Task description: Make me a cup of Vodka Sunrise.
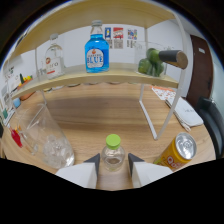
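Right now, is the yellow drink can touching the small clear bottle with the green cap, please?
Apart. The gripper view shows the yellow drink can beyond one tool finger, bare wood separating it from the green-capped bottle.

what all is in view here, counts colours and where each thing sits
small bottle: 1, clear with a green cap, between the fingers
glass: 1, clear, with ice in it, on the table beside the small bottle
can: 1, yellow-orange with a silver top, on the table on the small bottle's other side
blue bottle: 1, blue liquid, silver cap, middle of the shelf
clear bottle: 1, colourless, on the shelf beside the blue bottle
green bottle: 1, dark green, tilted, at the shelf's far end
shelf: 1, light wood on white legs, beyond the fingers
table: 1, wood
hand-held gripper: 1, pale fingers, either side of the small bottle
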The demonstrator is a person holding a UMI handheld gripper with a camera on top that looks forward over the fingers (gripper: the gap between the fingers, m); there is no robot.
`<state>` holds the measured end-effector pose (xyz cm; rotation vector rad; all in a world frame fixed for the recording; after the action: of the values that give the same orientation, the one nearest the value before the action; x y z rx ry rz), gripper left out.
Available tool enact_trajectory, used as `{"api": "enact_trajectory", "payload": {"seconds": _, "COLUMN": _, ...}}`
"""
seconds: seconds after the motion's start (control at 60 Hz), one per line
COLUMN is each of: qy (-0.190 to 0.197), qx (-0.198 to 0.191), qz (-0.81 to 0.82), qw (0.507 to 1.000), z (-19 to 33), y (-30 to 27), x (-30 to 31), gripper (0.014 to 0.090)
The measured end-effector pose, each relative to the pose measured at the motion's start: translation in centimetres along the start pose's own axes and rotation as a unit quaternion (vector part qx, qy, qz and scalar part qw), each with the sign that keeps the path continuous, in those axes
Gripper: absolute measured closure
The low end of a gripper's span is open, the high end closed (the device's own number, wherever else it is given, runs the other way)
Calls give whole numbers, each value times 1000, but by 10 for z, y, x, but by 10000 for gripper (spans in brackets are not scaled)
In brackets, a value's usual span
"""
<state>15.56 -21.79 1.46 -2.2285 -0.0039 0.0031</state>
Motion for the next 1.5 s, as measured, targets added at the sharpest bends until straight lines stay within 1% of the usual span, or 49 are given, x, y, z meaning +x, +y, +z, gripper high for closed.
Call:
{"api": "enact_trajectory", "payload": {"seconds": 0.017, "qy": 2, "qx": -2, "qz": 1, "qw": 1000, "z": -2, "y": 0, "x": 1, "gripper": 496}}
{"api": "enact_trajectory", "payload": {"seconds": 0.05, "qy": 2, "qx": -4, "qz": 3, "qw": 1000, "z": -8, "y": -1, "x": 0, "gripper": 367}}
{"api": "enact_trajectory", "payload": {"seconds": 0.083, "qy": 4, "qx": -1, "qz": 5, "qw": 1000, "z": -16, "y": -5, "x": 0, "gripper": 259}}
{"api": "enact_trajectory", "payload": {"seconds": 0.117, "qy": 7, "qx": 4, "qz": 6, "qw": 1000, "z": -26, "y": -10, "x": 1, "gripper": 190}}
{"api": "enact_trajectory", "payload": {"seconds": 0.133, "qy": 9, "qx": 7, "qz": 6, "qw": 1000, "z": -31, "y": -13, "x": 1, "gripper": 180}}
{"api": "enact_trajectory", "payload": {"seconds": 0.2, "qy": 23, "qx": 15, "qz": 8, "qw": 1000, "z": -53, "y": -25, "x": 0, "gripper": 197}}
{"api": "enact_trajectory", "payload": {"seconds": 0.333, "qy": 39, "qx": 11, "qz": 18, "qw": 999, "z": -102, "y": -38, "x": -17, "gripper": 198}}
{"api": "enact_trajectory", "payload": {"seconds": 0.467, "qy": 36, "qx": 12, "qz": 19, "qw": 999, "z": -137, "y": -44, "x": -50, "gripper": 196}}
{"api": "enact_trajectory", "payload": {"seconds": 0.6, "qy": 29, "qx": 11, "qz": 14, "qw": 999, "z": -157, "y": -44, "x": -85, "gripper": 184}}
{"api": "enact_trajectory", "payload": {"seconds": 0.75, "qy": 20, "qx": 7, "qz": 6, "qw": 1000, "z": -166, "y": -41, "x": -116, "gripper": 188}}
{"api": "enact_trajectory", "payload": {"seconds": 1.0, "qy": 23, "qx": -2, "qz": 1, "qw": 1000, "z": -170, "y": -35, "x": -134, "gripper": 187}}
{"api": "enact_trajectory", "payload": {"seconds": 1.167, "qy": 29, "qx": -9, "qz": 9, "qw": 999, "z": -169, "y": -38, "x": -129, "gripper": 186}}
{"api": "enact_trajectory", "payload": {"seconds": 1.5, "qy": 26, "qx": 1, "qz": -3, "qw": 1000, "z": -169, "y": -54, "x": -116, "gripper": 187}}
